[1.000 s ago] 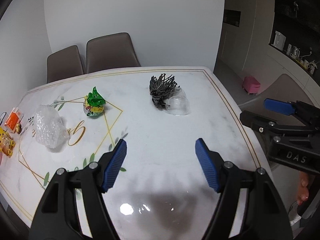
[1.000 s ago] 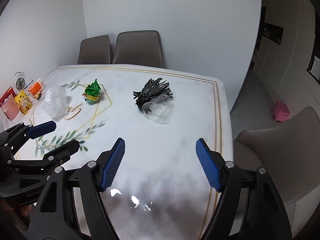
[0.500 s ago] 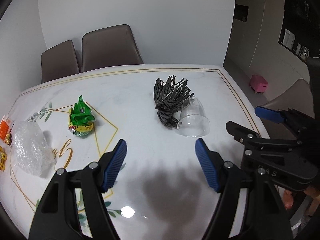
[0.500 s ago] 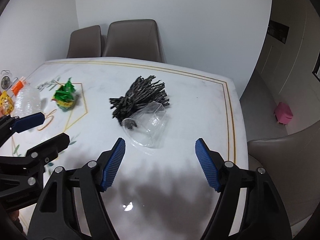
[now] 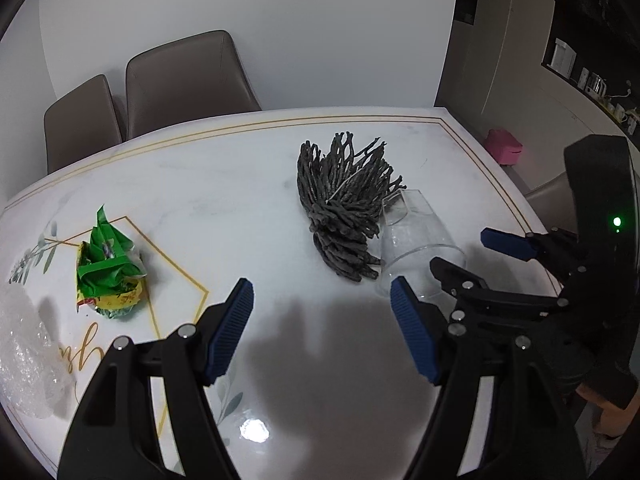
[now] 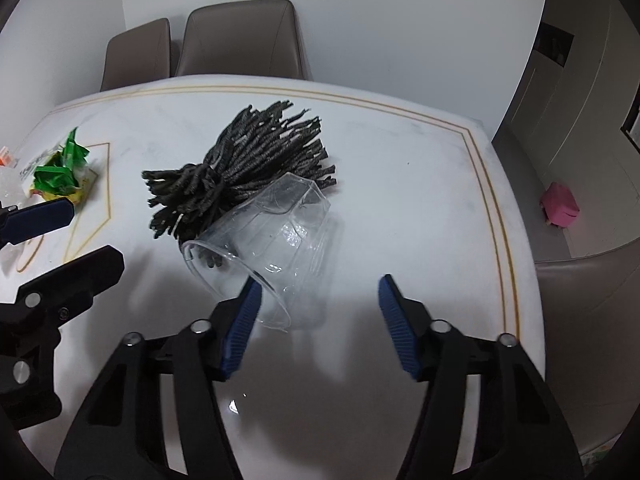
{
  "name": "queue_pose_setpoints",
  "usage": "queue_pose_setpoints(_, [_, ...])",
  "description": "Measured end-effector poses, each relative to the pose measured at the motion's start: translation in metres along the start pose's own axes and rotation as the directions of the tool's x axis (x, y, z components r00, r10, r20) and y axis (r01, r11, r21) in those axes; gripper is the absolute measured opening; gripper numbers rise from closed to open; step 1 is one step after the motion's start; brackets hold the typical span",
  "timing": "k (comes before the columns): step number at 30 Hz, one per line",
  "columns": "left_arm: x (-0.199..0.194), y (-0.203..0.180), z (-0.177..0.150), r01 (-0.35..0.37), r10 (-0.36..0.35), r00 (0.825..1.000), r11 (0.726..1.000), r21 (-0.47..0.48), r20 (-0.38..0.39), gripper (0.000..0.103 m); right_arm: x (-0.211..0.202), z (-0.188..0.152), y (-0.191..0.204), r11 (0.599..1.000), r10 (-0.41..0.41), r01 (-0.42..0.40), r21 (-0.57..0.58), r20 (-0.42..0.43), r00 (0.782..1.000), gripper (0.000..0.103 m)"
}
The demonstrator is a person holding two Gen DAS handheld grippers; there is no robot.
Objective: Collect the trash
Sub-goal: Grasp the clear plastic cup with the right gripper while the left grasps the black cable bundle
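The clear plastic cup (image 6: 264,248) lies on its side on the tabletop (image 6: 420,184), touching the dark mop head (image 6: 248,160). It seems light, thin and easy to crush, so grip gently near the rim. Right gripper (image 6: 320,316) and left gripper (image 5: 322,328) both have released jaws.

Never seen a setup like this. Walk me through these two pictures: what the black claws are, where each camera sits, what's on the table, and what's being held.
No robot here: a person holds a two-finger clamp in each hand, and a wide-angle camera on each looks forward along its blue-padded fingers.

The left camera shows the left gripper up front and the other clamp at its right edge. The right camera shows the right gripper.

On the marble table lie a clear plastic cup on its side, a dark stringy bundle against it, a crumpled green wrapper and some bubble wrap.

Both grippers are open and hold nothing. The right one is closest to the cup.
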State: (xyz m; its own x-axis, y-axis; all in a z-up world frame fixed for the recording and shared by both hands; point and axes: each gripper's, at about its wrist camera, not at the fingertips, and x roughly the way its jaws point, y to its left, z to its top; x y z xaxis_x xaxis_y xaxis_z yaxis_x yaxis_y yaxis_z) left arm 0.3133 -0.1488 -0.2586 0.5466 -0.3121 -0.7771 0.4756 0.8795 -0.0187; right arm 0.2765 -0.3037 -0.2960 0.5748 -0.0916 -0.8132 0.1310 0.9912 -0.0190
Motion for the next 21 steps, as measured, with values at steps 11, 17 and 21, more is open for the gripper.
queue_pose_setpoints(11, [0.018,-0.010,0.015,0.048,-0.048,0.999,0.998,0.031,0.003,0.071,0.005,0.005,-0.011,1.000,-0.012,0.013,0.028,-0.013,1.000,0.004])
queue_pose_setpoints(17, [0.039,-0.015,0.029,0.047,-0.048,0.999,0.998,0.041,0.008,0.071,0.007,0.007,-0.017,0.999,-0.020,0.020,0.036,-0.012,1.000,0.004])
queue_pose_setpoints(21, [0.057,-0.015,0.029,0.040,-0.039,0.999,0.999,0.030,-0.018,0.052,0.010,0.008,-0.021,0.999,-0.023,0.024,0.040,-0.017,1.000,0.004])
